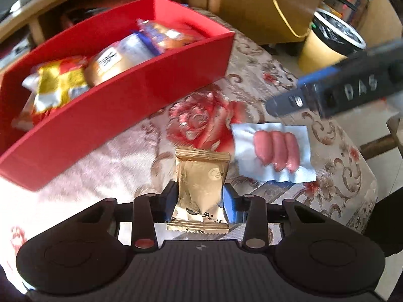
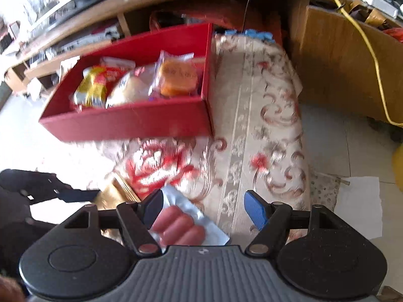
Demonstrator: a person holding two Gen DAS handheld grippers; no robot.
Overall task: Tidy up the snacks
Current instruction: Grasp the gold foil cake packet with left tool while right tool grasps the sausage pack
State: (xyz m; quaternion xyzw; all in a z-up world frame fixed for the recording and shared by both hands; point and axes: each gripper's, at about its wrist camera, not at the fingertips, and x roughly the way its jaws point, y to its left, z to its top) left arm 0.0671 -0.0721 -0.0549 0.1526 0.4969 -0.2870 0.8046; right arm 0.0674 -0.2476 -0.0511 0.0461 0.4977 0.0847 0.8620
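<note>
Left wrist view: left gripper clamped on gold snack packet, both fingers pressed to its sides. Packet's long axis runs straight away from the camera, one crimped end toward the camera body, the other pointing out to the floral tablecloth. Just right of it, not touching, the sausage pack lies flat on the cloth; three pink sausages side by side, their long axes running roughly away from the camera, tilted slightly left. Red box sits up-left, long axis diagonal from near-left to far-right, holding a yellow-red bag, a pale bun pack and an orange-blue pack in a row. Right gripper comes in from the right edge above the sausage pack; blurred, finger state unclear here. Paper cup at far right.

Right wrist view: right gripper fingers spread wide, grasping nothing. Sausage pack lies between them, close to the left finger, well apart from the right one; contact unclear. Sausages run diagonally, up-left to down-right. Red box ahead on the cloth, snacks inside. Left gripper at left edge with gold packet partly showing.
</note>
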